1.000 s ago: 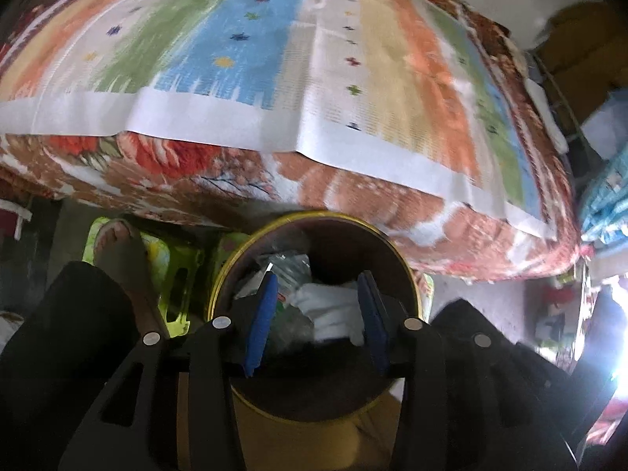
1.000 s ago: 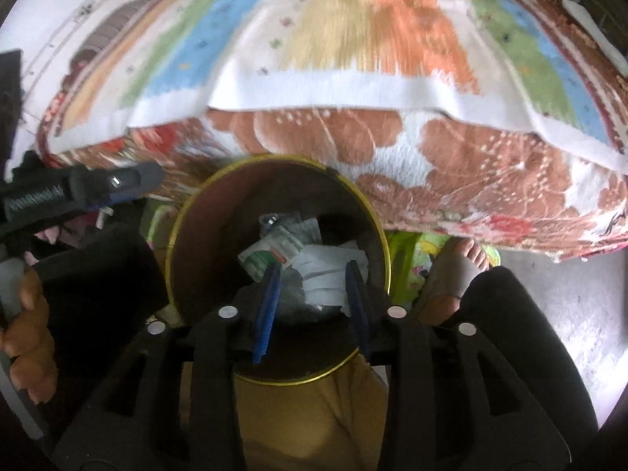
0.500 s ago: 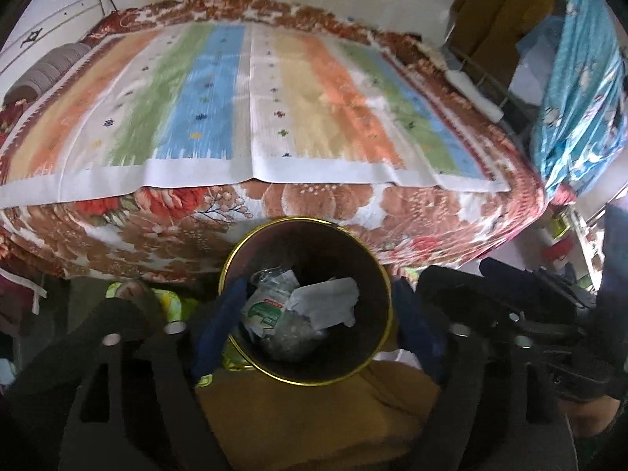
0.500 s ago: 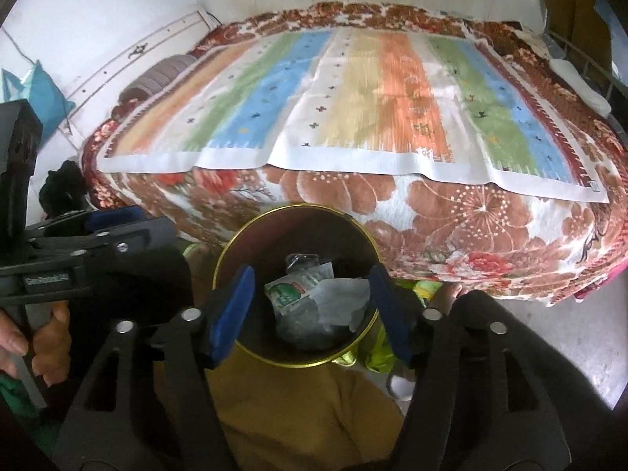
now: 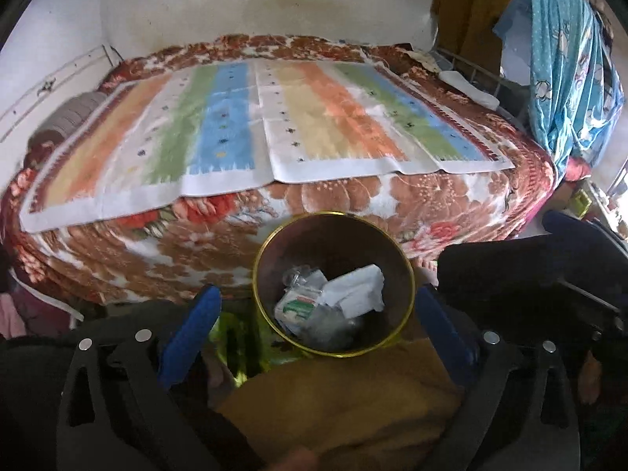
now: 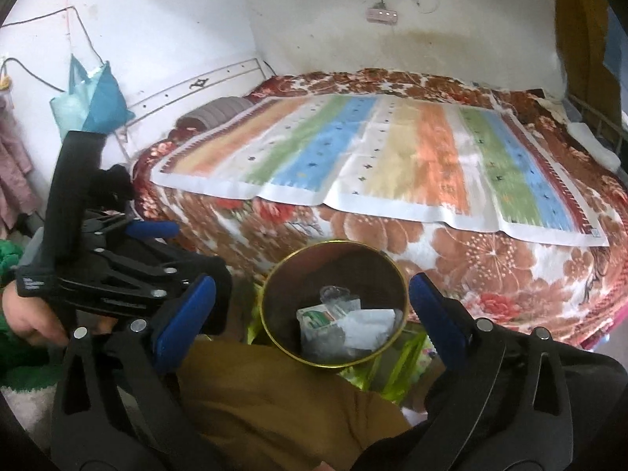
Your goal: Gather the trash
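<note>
Left wrist view: left claw (image 5: 314, 325) spread wide, its jaws have just been opening, nothing between the blue pads. Below and between them stands the round dark bin with a gold rim (image 5: 333, 282), on the floor just in front of the bed with the striped mat over a floral blanket (image 5: 274, 133). Inside the bin: a crumpled white paper (image 5: 359, 288), a green-and-white packet (image 5: 300, 304) and clear plastic.

Judgement: drop appears done; the step now is clearing away from the bin. Do it well by lifting straight clear of the rim before swinging off, so no pad tips the bin. The mat looks bare of trash.

Right wrist view: right claw (image 6: 312, 306) likewise spread and empty, jaws just opened, over the same bin (image 6: 333, 306). Only this view shows the left claw's body from the side (image 6: 117, 267), its holder's hand (image 6: 27, 320) and a teal bag hung on the wall (image 6: 90, 98). Only the left view shows the blue curtain (image 5: 569, 59).
</note>
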A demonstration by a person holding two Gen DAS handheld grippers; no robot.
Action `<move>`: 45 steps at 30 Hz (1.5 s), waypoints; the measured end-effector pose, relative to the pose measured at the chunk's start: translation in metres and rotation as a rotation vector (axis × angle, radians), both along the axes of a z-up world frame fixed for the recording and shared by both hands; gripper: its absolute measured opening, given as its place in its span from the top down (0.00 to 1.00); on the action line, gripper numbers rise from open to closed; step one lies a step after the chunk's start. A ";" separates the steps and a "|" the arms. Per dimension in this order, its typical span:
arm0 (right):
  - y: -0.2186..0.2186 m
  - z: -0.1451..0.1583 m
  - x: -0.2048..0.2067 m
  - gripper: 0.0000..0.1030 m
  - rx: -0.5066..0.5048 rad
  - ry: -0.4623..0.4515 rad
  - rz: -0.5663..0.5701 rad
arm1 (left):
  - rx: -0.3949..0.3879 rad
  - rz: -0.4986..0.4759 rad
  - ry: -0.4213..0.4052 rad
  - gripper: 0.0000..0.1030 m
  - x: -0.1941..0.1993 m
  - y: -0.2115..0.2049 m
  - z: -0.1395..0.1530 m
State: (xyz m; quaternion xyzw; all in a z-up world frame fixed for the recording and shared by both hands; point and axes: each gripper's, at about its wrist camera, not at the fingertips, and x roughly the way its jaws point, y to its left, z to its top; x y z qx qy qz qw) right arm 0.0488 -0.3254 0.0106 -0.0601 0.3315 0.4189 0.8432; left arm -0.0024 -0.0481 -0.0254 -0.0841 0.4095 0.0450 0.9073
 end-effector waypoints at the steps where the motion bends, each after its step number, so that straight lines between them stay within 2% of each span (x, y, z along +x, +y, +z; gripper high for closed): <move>1: 0.000 0.000 0.000 0.09 -0.001 0.004 -0.003 | -0.013 0.000 -0.010 0.06 0.000 0.001 0.001; 7: 0.002 -0.002 0.002 0.08 0.001 0.019 -0.021 | -0.043 0.030 -0.045 0.06 -0.005 0.006 0.008; 12: 0.004 -0.004 0.003 0.08 -0.011 0.027 -0.020 | -0.071 0.016 -0.055 0.06 -0.007 0.006 0.011; 23: 0.003 -0.006 0.003 0.08 -0.008 0.044 -0.015 | -0.107 0.017 -0.047 0.06 -0.009 0.010 0.009; 45: 0.007 -0.008 0.000 0.08 0.004 0.063 -0.001 | -0.109 0.010 -0.036 0.06 -0.010 0.007 0.007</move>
